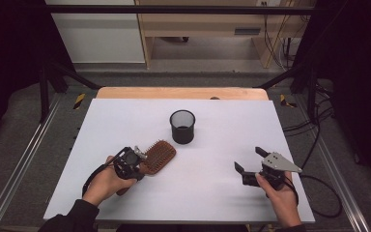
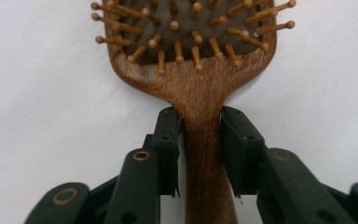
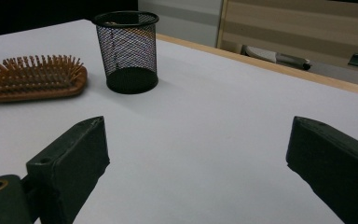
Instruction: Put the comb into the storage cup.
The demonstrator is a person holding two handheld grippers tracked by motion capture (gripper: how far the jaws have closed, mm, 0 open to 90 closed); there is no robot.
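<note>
While the left gripper (image 2: 200,140) has its two black jaws drawn in on either side of the wooden paddle hairbrush (image 2: 191,60), the pads look pressed against the narrow handle just below where it flares into the head, low in the left gripper view; a grip there probably keeps the bristled head free and the brush balanced for lifting. In the high view the brush lies bristles up, left of centre on the white table (image 1: 222,193), its head angled toward the black mesh cup (image 1: 182,126) just above and right of it. That cup stands upright and apart from the brush, likely the place the brush is meant for. Lower right in the high view, the right gripper (image 1: 252,159) waits with jaws spread wide and nothing between them
</note>
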